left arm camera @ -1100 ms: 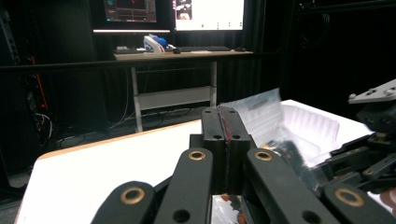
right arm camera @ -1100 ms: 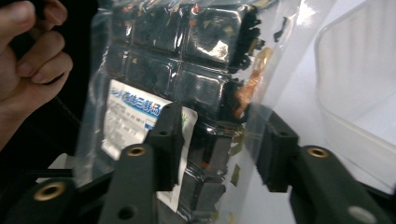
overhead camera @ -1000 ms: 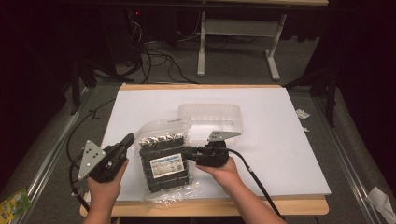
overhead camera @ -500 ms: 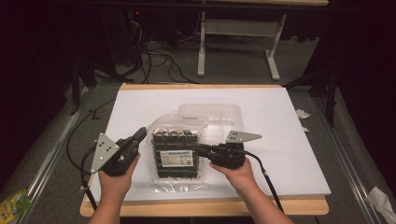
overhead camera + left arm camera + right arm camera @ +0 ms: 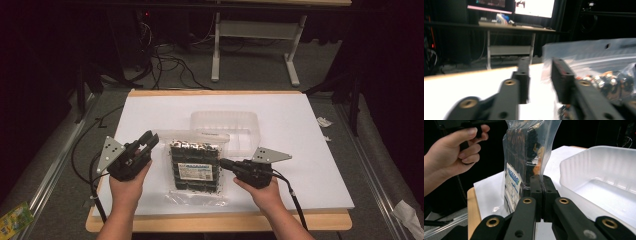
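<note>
bag (image 5: 194, 165) on table (image 5: 310, 150), tray (image 5: 235, 125) behind

Right gripper (image 5: 541, 185): jaws pressed together on the edge of a clear plastic bag (image 5: 529, 152), which stands upright above them with dark packed contents and a blue-and-white label (image 5: 513, 180) low on its side. Beside the bag, a clear plastic tray (image 5: 604, 182) sits on the white tabletop (image 5: 489, 192). On the bag's other side, a hand (image 5: 451, 152) grips a dark handle.
</note>
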Motion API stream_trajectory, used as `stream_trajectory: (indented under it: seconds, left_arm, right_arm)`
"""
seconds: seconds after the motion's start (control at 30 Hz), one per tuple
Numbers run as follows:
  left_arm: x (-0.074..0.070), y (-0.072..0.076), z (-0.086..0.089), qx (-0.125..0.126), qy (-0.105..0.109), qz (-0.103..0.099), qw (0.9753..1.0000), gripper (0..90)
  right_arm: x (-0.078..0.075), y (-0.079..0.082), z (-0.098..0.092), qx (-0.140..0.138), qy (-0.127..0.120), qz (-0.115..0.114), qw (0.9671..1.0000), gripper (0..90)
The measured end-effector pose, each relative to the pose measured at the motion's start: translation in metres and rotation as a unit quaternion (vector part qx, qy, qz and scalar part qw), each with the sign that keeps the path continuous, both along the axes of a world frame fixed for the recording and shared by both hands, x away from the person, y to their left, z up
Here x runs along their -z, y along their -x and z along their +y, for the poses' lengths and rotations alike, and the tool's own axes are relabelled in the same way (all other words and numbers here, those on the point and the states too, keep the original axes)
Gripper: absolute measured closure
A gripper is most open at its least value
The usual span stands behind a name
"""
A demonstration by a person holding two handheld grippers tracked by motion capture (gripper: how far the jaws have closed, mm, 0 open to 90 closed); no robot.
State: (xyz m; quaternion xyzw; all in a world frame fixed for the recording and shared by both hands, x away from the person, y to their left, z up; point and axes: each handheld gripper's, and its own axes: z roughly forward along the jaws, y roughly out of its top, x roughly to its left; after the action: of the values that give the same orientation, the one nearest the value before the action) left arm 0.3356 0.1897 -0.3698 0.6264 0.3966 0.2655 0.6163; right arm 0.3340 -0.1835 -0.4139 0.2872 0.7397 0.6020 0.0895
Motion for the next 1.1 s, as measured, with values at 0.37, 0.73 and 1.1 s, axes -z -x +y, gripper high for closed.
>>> stream_trajectory:
  seconds: [0.37, 0.73, 1.1]
  left_arm:
    - [0.037, 0.011, 0.005, 0.048, -0.044, 0.06, 0.9961, 49.7]
    - [0.054, 0.007, -0.012, 0.113, -0.062, 0.104, 0.9863, 56.7]
    - [0.064, 0.002, -0.014, 0.107, -0.093, 0.117, 0.9829, 90.0]
  right_arm:
    - [0.003, 0.0, -0.001, 0.007, 0.001, -0.002, 1.0, 90.0]
    - [0.007, 0.0, -0.003, 0.013, -0.001, 0.002, 0.9999, 90.0]
    - [0.009, -0.001, -0.004, 0.012, -0.002, 0.008, 0.9999, 89.7]
